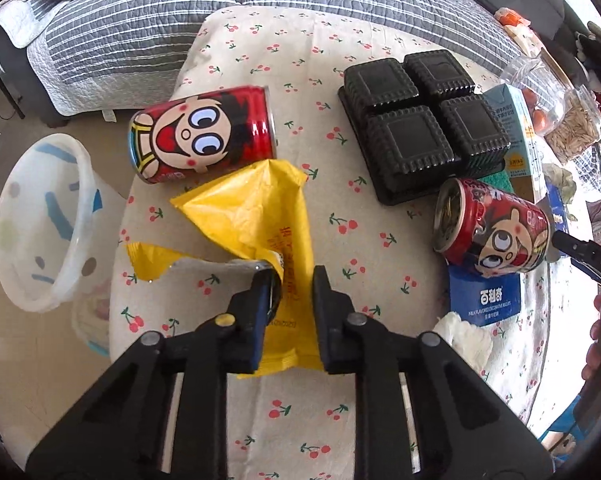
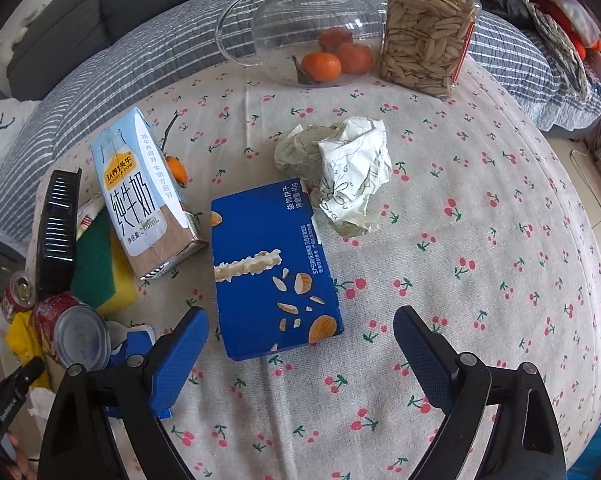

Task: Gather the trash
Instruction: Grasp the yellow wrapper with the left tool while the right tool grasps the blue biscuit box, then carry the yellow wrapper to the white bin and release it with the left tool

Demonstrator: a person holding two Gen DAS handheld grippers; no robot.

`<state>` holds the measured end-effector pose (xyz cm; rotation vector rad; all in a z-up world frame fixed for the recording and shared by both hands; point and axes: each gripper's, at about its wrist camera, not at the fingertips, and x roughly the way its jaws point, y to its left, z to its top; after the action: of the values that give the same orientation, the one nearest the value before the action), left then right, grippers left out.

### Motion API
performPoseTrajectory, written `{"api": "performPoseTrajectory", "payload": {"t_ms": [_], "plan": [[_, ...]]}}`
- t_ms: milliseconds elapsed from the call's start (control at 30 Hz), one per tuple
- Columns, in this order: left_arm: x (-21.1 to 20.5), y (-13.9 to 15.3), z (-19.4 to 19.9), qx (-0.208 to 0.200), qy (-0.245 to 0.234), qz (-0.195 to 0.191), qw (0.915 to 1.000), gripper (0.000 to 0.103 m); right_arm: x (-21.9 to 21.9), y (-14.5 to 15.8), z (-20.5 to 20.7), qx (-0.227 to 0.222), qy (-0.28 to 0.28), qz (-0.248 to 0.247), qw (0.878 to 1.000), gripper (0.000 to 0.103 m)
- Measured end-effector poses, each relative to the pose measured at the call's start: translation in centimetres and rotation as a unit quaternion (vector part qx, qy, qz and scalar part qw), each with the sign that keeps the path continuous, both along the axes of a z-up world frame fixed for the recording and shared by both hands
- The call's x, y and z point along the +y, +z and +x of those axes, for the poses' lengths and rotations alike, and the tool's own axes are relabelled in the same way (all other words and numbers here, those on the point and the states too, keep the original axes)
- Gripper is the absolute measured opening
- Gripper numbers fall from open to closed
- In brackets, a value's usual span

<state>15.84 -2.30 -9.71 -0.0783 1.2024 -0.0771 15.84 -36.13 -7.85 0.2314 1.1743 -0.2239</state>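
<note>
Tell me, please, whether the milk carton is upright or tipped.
Tipped: the milk carton leans back, its base edge lifted off the tablecloth.

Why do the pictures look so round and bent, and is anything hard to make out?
Left wrist view: fisheye bends the table edge, corners go black, and daylight washes out the white bin. Right wrist view: the same bulge, glare on the glass teapot, while the blue box stays sharp.

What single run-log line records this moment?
task: collect trash | left gripper: shut on crumpled yellow snack wrapper | right gripper: open above flat blue biscuit box | white plastic bin: beside table
</note>
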Motion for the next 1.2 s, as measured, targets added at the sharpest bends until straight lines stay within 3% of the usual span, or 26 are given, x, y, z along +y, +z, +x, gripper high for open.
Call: {"api": "performPoseTrajectory", "payload": {"t_ms": [200,400,800,1200], "plan": [[1.1,1.0,-0.7,-0.009,-0.008,-0.015,0.9998,0.016,1.9,-1.1,0.7,0.01,0.04,-0.031,0.999,0.061],[2.5,2.6,-1.4,-0.034,-0.014,-0.031,0.9989,0.015,3.2,-0.1,0.4,-0.001,0.067,-0.06,0.996,0.06],[6.0,5.9,-3.2,-0.097,-0.019,-0.016,0.995,0.015,8.4,6.8,-3.1,-0.066,0.112,-0.089,0.988,0.06],[13.1,6.4,-4.4,-0.118,0.032,-0.008,0.9924,0.015,15.1,8.0,-4.3,-0.095,0.174,-0.092,0.976,0.06]]}}
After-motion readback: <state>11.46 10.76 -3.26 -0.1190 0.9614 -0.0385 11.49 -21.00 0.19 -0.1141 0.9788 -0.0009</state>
